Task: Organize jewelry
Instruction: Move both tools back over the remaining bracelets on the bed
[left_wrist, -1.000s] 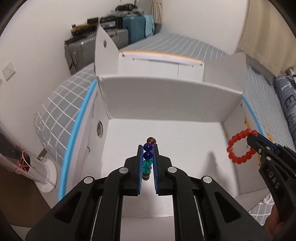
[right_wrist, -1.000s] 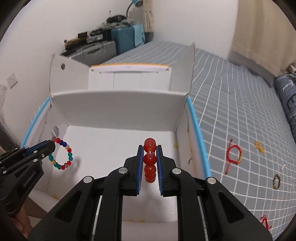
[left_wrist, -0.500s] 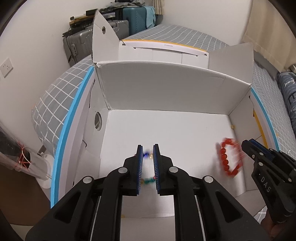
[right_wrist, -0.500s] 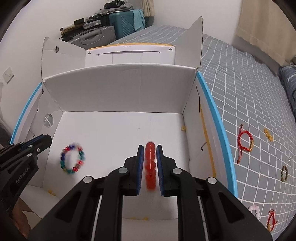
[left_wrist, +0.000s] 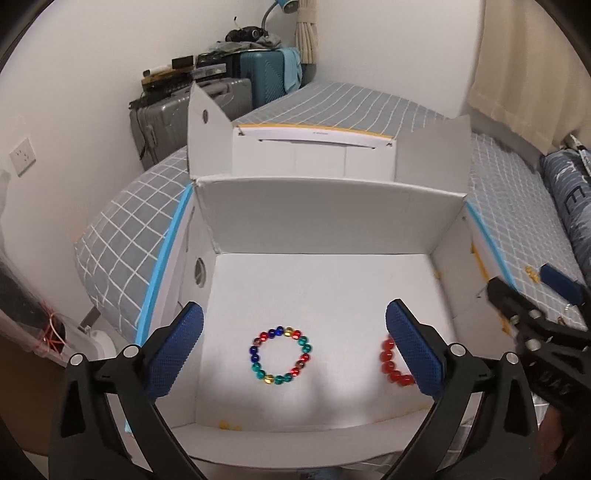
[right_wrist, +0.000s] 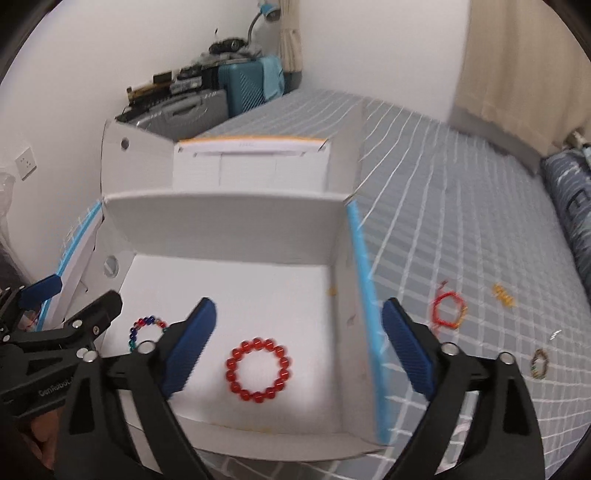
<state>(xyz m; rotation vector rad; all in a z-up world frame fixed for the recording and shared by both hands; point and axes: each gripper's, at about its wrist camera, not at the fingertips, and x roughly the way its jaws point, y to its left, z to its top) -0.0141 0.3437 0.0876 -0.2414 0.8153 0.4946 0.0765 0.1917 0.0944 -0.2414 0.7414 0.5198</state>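
Stowed, flat on the floor of the open white cardboard box (left_wrist: 332, 206):
- multicoloured glass-bead bracelet (left_wrist: 281, 355)
- red bead bracelet (right_wrist: 258, 370)

Left gripper (left_wrist: 294, 349) and right gripper (right_wrist: 298, 343): jaws opening wide, nothing between them.

Outstanding, on the grey checked bed (right_wrist: 480, 229):
- red cord bracelet (right_wrist: 448, 310)
- small yellow trinket (right_wrist: 503, 294)
- dark beaded ring (right_wrist: 539, 363)

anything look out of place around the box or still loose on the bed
Yes: a red cord bracelet, a yellow piece and a small dark bracelet lie loose on the bed, outside the white box.
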